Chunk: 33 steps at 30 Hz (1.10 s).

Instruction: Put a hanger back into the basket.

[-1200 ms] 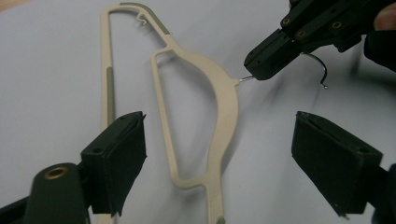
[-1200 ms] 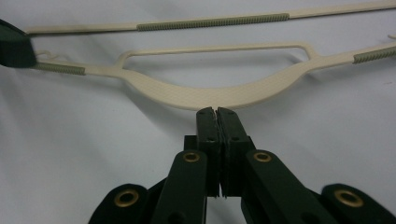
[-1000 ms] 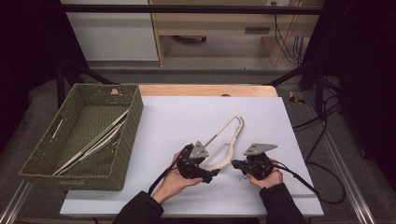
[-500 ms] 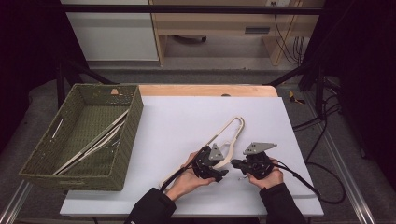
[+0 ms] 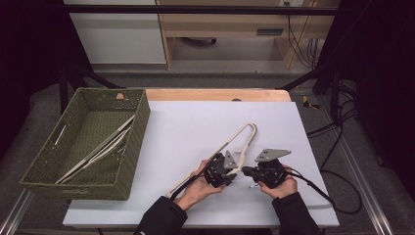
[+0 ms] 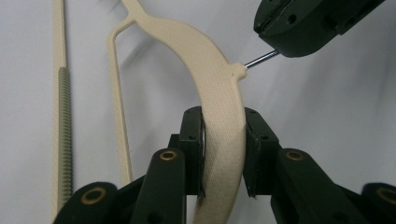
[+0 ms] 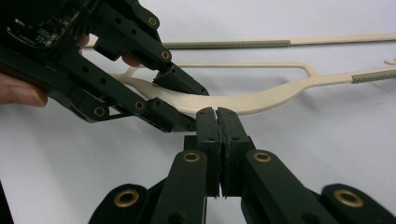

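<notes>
diagonally, hanger [image 5: 230, 147] hook toward right gripper [image 5: 250, 172]

left tongs [image 5: 230, 172] on cream hanger [image 5: 234, 146] | right tongs [image 5: 248, 172] beside | basket [image 5: 128, 161] left

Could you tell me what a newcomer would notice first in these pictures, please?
The cream hanger on the white table, near its front edge, catches the eye: the left gripper, whose jaws have just been closing, clamps its curved shoulder, while the right gripper is shut on its thin metal hook stem. At the left stands a green woven basket with more hangers inside.
</notes>
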Each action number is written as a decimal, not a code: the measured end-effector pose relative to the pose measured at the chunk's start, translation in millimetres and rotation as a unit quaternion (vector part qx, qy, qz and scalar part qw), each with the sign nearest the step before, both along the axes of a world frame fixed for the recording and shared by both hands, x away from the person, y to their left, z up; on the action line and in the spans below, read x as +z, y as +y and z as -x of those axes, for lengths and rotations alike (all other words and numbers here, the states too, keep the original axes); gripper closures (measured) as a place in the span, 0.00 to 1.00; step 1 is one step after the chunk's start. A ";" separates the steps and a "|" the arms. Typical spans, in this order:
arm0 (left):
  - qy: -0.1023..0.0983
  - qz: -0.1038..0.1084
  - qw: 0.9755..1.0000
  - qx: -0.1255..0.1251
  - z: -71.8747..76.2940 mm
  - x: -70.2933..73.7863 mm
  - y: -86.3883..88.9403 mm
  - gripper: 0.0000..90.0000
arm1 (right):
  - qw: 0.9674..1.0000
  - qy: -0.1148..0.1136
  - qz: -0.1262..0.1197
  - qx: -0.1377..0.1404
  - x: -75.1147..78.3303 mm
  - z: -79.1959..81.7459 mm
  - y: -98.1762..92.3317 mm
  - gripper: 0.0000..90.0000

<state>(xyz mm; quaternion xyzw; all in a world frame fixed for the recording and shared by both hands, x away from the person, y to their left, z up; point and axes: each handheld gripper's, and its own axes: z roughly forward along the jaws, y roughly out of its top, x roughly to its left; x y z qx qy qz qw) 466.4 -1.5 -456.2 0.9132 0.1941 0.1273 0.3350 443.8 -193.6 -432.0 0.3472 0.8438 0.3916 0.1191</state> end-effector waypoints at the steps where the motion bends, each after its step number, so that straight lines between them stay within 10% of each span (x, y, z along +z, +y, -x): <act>1: -0.007 -0.003 1.000 0.000 0.4 0.7 0.1 0.80 | 1.000 0.001 -0.001 0.001 0.3 0.2 -0.2 0.99; 10: -0.030 0.002 1.000 -0.003 5.1 9.2 5.3 0.82 | 0.998 -0.020 -0.055 0.002 11.0 3.9 -7.7 0.89; 19: -0.039 0.002 0.999 0.009 7.9 22.6 17.8 0.84 | 0.988 -0.082 -0.125 -0.043 34.5 12.6 -38.5 0.59; 33: -0.058 0.030 0.996 0.061 6.2 50.8 56.4 0.90 | 0.981 -0.088 -0.136 -0.103 25.7 9.4 -63.3 0.32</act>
